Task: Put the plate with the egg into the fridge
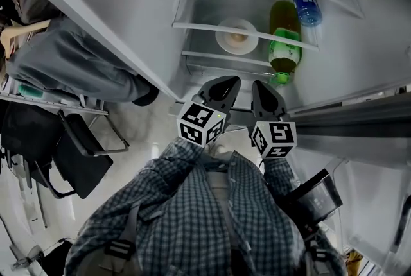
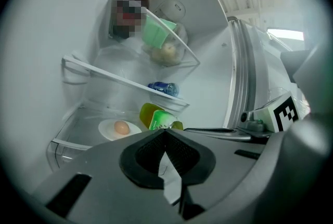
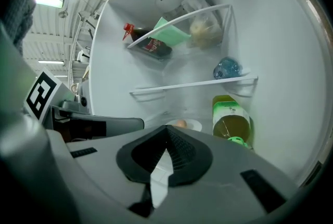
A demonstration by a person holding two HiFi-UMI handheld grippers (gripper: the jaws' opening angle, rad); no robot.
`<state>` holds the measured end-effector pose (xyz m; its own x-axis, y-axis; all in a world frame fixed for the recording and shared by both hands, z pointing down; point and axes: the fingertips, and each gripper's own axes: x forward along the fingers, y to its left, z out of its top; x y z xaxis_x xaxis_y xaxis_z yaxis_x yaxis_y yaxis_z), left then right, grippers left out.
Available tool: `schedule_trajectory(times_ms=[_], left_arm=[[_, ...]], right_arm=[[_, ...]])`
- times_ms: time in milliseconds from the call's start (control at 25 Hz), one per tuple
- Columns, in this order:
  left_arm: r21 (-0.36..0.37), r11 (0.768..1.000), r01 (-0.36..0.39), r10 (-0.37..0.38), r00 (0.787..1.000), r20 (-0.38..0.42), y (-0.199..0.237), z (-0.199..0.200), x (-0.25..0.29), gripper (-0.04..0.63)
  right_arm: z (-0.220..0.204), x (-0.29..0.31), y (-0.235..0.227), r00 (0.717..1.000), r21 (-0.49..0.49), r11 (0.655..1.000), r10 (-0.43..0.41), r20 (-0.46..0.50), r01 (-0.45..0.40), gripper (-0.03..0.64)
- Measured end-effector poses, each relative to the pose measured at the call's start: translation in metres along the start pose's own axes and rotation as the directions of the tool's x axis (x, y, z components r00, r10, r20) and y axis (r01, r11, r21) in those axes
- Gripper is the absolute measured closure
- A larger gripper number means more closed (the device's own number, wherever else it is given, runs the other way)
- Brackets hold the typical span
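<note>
The plate (image 1: 222,43) with the egg (image 1: 239,36) sits inside the open fridge (image 1: 359,56) on a lower shelf (image 1: 205,58). In the head view it lies at 12 o'clock from both hand-held grippers. The plate is flat and level. The egg rests on its side near the plate's middle, and in the left gripper view its long axis runs roughly 9 to 3 o'clock.

At 3 o'clock of the plate, just beside it, a green bottle (image 1: 283,45) lies with its long axis 12 to 6 o'clock and its green cap toward the fridge's open front. At 9 o'clock of the plate, bare shelf runs to the fridge's side wall. A glass shelf (image 1: 192,26) spans above the plate and carries a blue bottle (image 1: 305,6) toward 2 o'clock.

The left hand-held gripper (image 1: 228,83) and the right hand-held gripper (image 1: 260,86) hang side by side outside the fridge, in front of the lower shelf's front edge, pointing in at 12 o'clock. Each has its jaws pressed together with nothing between them, and both are well apart from the plate. The fridge door's edge stands at 9 o'clock of the left one.
</note>
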<state>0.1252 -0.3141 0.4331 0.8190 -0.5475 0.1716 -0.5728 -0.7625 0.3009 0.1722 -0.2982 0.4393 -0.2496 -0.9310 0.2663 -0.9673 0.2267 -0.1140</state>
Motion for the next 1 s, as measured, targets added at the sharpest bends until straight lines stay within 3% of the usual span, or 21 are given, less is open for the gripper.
schedule_trajectory(times_ms=[640,1000], left_arm=[[0.005,1.0,-0.011,0.011,1.0,0.0,0.004,0.0,-0.002,0.588],[0.005,1.0,-0.014,0.014,1.0,-0.002,0.005,0.001,-0.002,0.588]], right_arm=[[0.008,0.003,0.011,0.999,-0.032,0.999,0.039,0.019,-0.038,0.612],[0.008,0.004,0.014,0.998,-0.003,0.998,0.057,0.012,-0.057,0.612]])
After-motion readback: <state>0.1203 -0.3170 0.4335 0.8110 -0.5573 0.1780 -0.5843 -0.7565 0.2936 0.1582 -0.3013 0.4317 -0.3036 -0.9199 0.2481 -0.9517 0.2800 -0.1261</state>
